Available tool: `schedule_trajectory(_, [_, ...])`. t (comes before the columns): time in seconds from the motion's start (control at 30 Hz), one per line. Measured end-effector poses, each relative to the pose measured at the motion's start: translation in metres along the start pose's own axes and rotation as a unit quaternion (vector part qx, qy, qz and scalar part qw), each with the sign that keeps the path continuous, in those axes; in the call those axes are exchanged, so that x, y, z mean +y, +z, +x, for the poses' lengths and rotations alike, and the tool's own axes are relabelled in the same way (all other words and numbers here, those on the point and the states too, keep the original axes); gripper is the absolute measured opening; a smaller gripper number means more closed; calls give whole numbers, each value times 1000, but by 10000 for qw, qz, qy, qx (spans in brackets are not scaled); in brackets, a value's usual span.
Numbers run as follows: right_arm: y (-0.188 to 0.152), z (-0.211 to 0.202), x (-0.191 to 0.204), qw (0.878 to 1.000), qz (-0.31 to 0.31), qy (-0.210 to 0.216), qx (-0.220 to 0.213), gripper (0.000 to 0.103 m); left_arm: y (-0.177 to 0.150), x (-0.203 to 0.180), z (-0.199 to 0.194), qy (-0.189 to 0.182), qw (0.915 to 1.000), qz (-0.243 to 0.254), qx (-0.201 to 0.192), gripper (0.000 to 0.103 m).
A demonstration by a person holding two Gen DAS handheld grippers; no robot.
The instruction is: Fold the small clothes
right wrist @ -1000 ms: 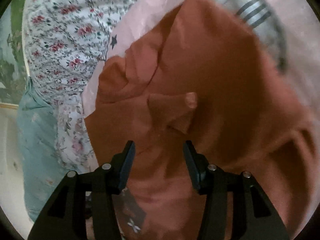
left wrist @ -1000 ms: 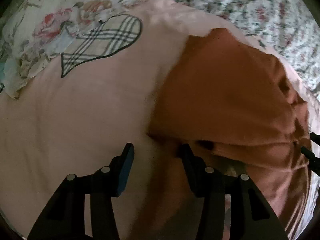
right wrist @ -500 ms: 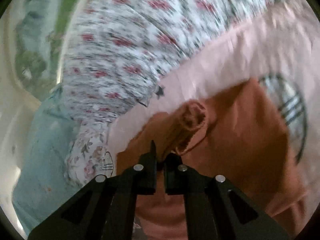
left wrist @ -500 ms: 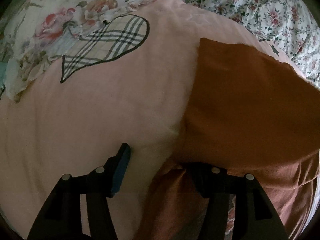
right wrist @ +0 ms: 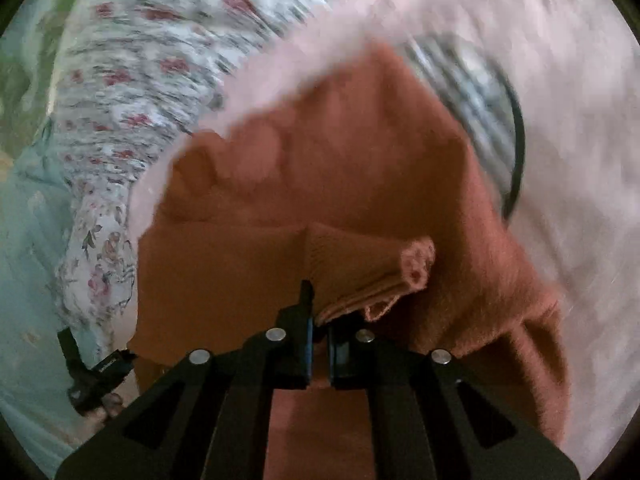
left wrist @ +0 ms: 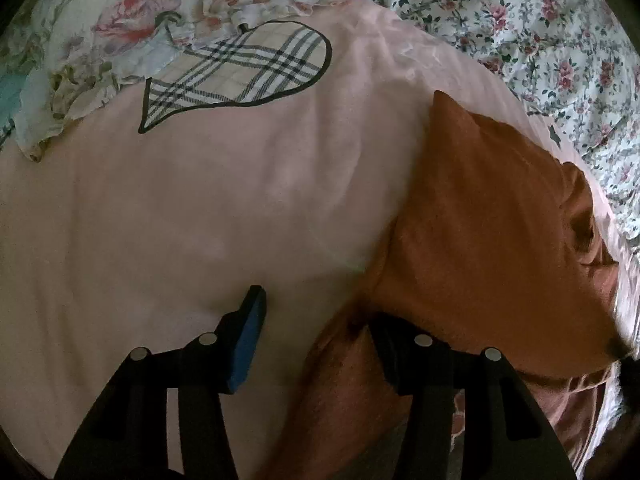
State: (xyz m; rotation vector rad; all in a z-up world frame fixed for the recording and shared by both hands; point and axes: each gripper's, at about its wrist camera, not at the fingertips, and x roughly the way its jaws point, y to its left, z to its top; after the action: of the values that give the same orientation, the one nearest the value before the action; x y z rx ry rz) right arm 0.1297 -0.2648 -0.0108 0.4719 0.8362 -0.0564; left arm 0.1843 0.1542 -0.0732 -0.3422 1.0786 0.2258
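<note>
So the whole thing is happening on a bed, lighting's pretty dim. On top is a pale pink sheet (left wrist: 208,216) with a big plaid heart patch (left wrist: 244,68) outlined in black, and past its far edge you can see a white quilt covered in little red roses (left wrist: 540,20). Off at the upper left of the left wrist view there's another floral fabric with bigger pink blooms (left wrist: 100,40), crumpled and overlapping the pink sheet's corner, with a bit of teal cloth right at the frame edge. The rust-orange sweater (left wrist: 500,240) sits on the pink sheet at the right side of that view, partly lifted into a peak. The left claw (left wrist: 316,320) is about half open, its jaws just easing in a touch; the right-hand finger is tucked under the sweater's edge, while the blue-padded finger (left wrist: 248,340) is out over bare pink sheet, not pinching anything. The right claw (right wrist: 318,320) is clamped tight on a fold of the sweater by its ribbed cuff (right wrist: 376,268), with the knit bunched up just ahead of the tips. The right wrist view is smeared with motion blur, so the quilt there is streaky.
</note>
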Motion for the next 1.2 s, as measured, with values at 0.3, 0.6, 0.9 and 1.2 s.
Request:
schedule_trajectory(0.3, [-6,34,-28,9919,415,-206,1182,14,0,4,1,-47,10000,-10,32,52])
schedule_trajectory(0.6, [-1,29,-54,9841,1573,397,725,34,-1,3,1,-24,10000,54,69,52])
schedule_trajectory(0.9, [1,11,-43,9914,1004,588,594,21,0,3,3,-78,9999,80,91,52])
schedule_trajectory(1.2, [15,40,-81,9542,2438,1403,1017,75,3,10,3,-199,9996,-108,160,52])
